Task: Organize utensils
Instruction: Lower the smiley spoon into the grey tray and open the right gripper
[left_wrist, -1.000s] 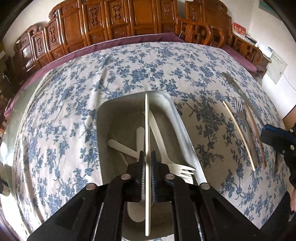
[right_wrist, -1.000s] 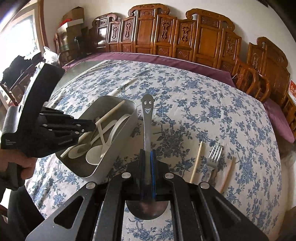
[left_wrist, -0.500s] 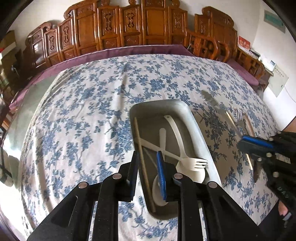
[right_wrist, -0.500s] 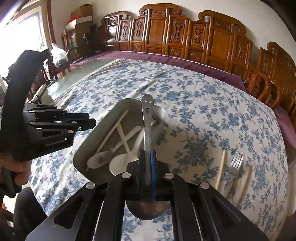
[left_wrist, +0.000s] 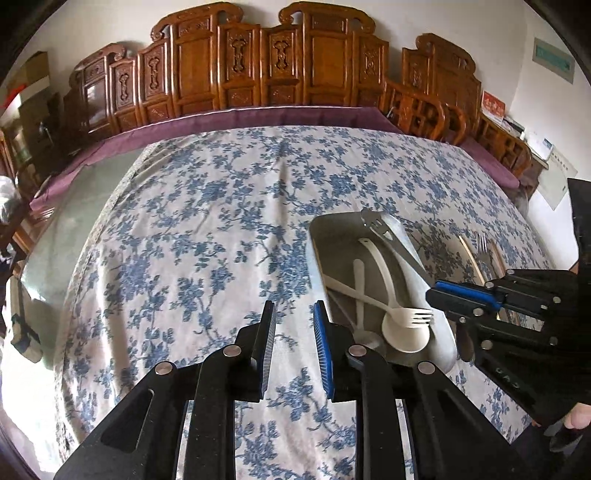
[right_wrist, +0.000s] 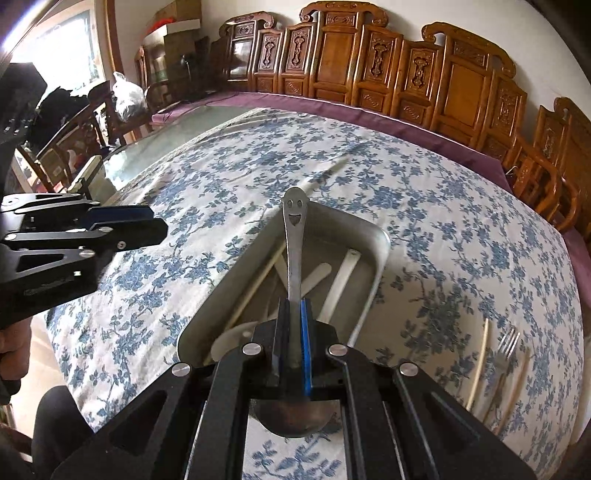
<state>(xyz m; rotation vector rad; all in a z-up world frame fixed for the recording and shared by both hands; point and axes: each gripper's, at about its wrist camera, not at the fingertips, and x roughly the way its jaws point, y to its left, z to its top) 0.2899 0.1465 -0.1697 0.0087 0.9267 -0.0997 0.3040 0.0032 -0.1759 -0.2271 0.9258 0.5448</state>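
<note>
Right wrist view shows me the metal spoon (right_wrist: 293, 258) clamped between the pads of my right gripper (right_wrist: 294, 314), jaws nearly closed on its neck; the bowl sits behind the fingers toward the camera and the handle, stamped with a smiling face, points away over the metal tray (right_wrist: 380, 243). The tray lies on the blue-flowered tablecloth (right_wrist: 461, 229), and I see the spoon held above its open inside, not resting in it. Inside the tray I can make out a pale chopstick (right_wrist: 258, 284) along its left wall, a white plastic spoon and a white plastic fork (left_wrist: 408, 316) crossing other white handles. To the right of the tray, on the cloth, a metal fork (right_wrist: 508, 341) lies between two more pale chopsticks, well apart from the tray. My left gripper (left_wrist: 293, 334) is to the left of the tray over bare cloth; its jaws stand a little apart with nothing between them. In the left wrist view I see the right gripper from the side, just past the tray's near right corner, with the spoon handle slanting up across the tray's far rim. Carved wooden chairs (left_wrist: 255, 70) line the far edge of the table, and a purple cloth shows beneath the flowered one
</note>
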